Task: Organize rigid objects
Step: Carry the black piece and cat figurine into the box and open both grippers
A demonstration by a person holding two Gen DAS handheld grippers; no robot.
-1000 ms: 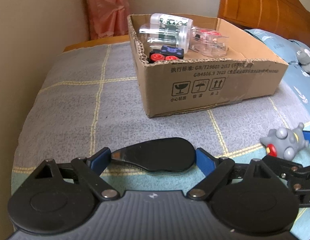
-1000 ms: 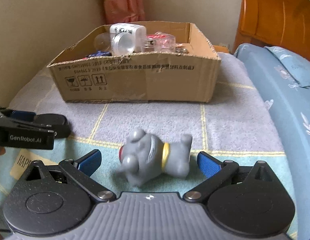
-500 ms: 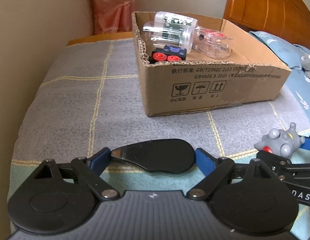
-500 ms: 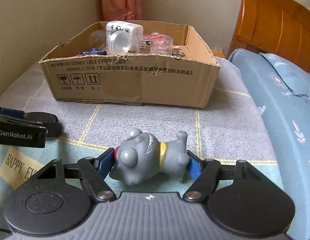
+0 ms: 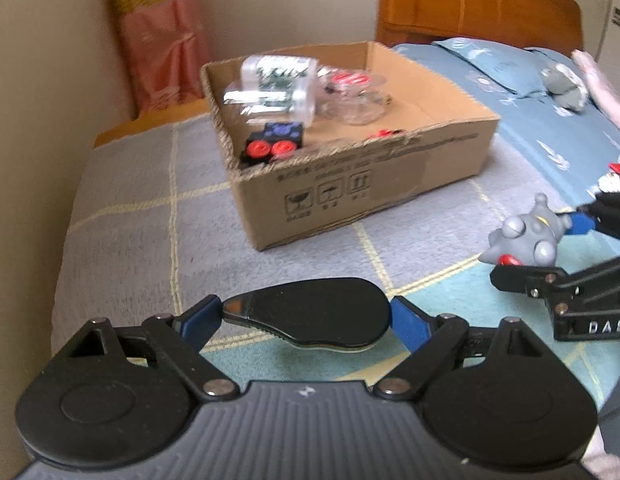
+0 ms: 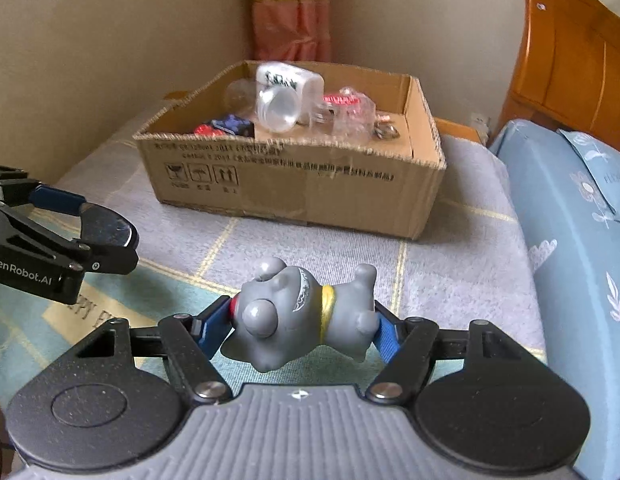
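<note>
My left gripper (image 5: pixel 305 316) is shut on a flat black oval object (image 5: pixel 310 314) and holds it above the bed cover; it also shows in the right wrist view (image 6: pixel 105 236). My right gripper (image 6: pixel 303 322) is shut on a grey toy figure (image 6: pixel 297 312) with a yellow collar, lifted off the cover; the toy also shows in the left wrist view (image 5: pixel 524 236). An open cardboard box (image 5: pixel 350 184) stands ahead of both grippers (image 6: pixel 293 184). It holds clear plastic jars (image 5: pixel 277 84), a black block with red buttons (image 5: pixel 271 142) and other small items.
The box stands on a grey checked blanket (image 5: pixel 129 220) over a bed. A wall runs along the left. A wooden headboard (image 5: pixel 470 4) and a blue pillow (image 5: pixel 510 68) lie at the back right. A pink curtain (image 5: pixel 157 32) hangs behind the box.
My right gripper closed on the grey toy and lifted it off the cover. Both grippers rose, each with its object.
</note>
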